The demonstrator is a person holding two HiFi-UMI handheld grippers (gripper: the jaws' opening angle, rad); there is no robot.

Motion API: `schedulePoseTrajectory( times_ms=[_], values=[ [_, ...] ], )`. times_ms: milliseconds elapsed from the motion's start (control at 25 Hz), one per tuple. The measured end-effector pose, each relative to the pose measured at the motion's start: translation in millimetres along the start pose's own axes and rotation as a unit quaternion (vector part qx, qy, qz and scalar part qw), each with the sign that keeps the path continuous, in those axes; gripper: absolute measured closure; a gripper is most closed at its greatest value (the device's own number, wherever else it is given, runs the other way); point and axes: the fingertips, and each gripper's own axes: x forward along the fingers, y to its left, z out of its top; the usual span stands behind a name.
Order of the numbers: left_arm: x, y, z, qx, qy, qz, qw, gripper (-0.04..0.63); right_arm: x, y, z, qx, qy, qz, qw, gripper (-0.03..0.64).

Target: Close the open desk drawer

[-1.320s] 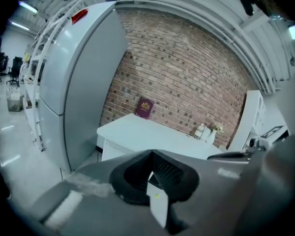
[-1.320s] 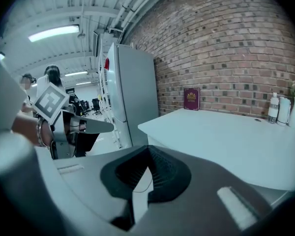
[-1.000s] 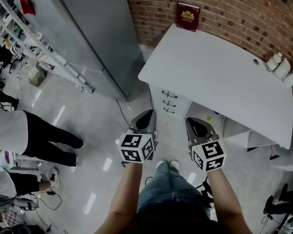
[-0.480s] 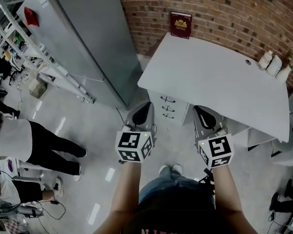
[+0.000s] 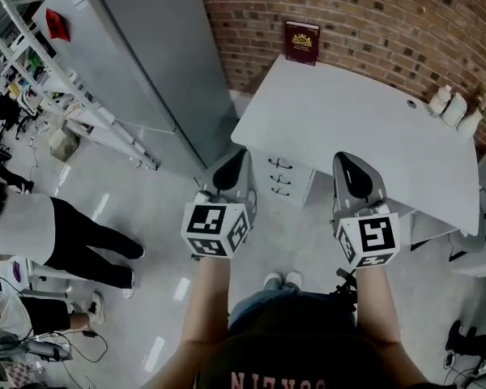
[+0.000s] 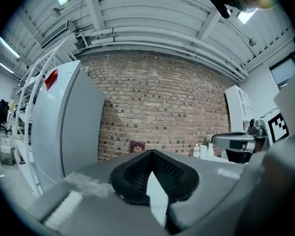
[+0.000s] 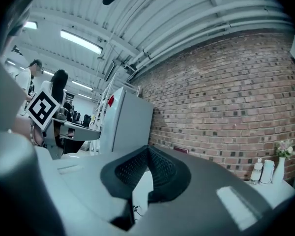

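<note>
A white desk [image 5: 364, 128] stands against the brick wall. Its drawer stack [image 5: 285, 173], with three dark handles, sits under the left end, and the fronts look flush from here. Both grippers are held up level in front of me, short of the desk. The left gripper [image 5: 240, 157] is shut and empty, its tip over the floor just left of the drawers. The right gripper [image 5: 347, 160] is also shut and empty, its tip over the desk's front edge. In the left gripper view the left gripper's [image 6: 151, 153] jaws meet, as do the right gripper's [image 7: 148, 149] in its own view.
A dark red book [image 5: 301, 42] leans on the wall at the desk's back, with white bottles [image 5: 454, 108] at its right end. A tall grey cabinet [image 5: 146, 55] and metal shelving [image 5: 32, 63] stand to the left. A person [image 5: 40, 225] stands at left on the floor.
Both grippers have risen toward the head camera and now look larger, their tips reaching the level of the desk's front edge. Their jaws stayed shut.
</note>
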Motion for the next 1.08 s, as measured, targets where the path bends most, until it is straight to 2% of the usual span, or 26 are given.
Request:
schedulePoseTrajectory(
  times_ms=[240, 520, 760, 1080],
  values=[
    [-1.0, 11.0, 9.8, 0.003, -0.012, 0.014, 0.9998, 0.597, 2.3, -5.7, 0.4, -0.008, 0.004, 0.000, 1.000, 0.618],
    [6.7, 2.3, 13.4, 0.004, -0.016, 0.007, 0.9998, 0.597, -0.7, -10.0, 4.2, -0.018, 0.000, 0.002, 1.000, 0.618],
    [10.9, -2.7, 19.4, 0.012, -0.023, -0.001, 0.9997, 0.597, -4.1, -18.2, 7.0, 0.000, -0.009, -0.007, 1.000, 0.618],
    [14.3, -8.0, 26.5, 0.017, -0.032, -0.006, 0.9993, 0.597, -5.9, -17.5, 9.8, 0.002, -0.012, 0.011, 1.000, 0.618]
  ],
)
